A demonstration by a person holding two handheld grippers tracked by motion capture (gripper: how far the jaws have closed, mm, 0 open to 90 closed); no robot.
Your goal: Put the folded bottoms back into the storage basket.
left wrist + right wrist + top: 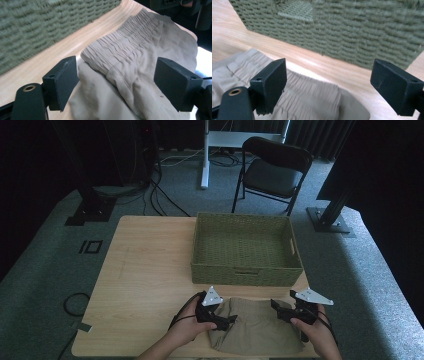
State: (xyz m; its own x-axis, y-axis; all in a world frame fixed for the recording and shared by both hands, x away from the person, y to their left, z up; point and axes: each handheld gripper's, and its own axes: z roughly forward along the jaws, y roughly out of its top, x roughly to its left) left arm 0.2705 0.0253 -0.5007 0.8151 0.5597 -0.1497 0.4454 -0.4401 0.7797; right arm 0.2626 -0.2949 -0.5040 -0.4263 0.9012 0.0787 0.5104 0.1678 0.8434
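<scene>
A pair of tan shorts lies crumpled at the near edge of the tabletop, just in front of the woven basket, its gathered elastic waistband running along the side that faces the basket; the cloth is rumpled into soft folds and part of it reaches the tabletop's front edge. The left hand-held gripper sits at the left end of the shorts, low over the cloth; in the left gripper view its two black jaws stand spread wide, the end of the waistband lying between them, and neither pad presses on the fabric. The right hand-held gripper sits at the right end of the shorts, pointing inward toward the other one; in the right gripper view its jaws are likewise spread apart, the gathered band below and between them, with the pads clear of it. A hand holds the left tool and another hand holds the right, both forearms coming in from the near side. Behind the shorts stands the olive-green woven basket, rectangular, its near wall close to the cloth but apart from it; beyond the tabletop, on the grey carpet, stands a dark folding chair.
</scene>
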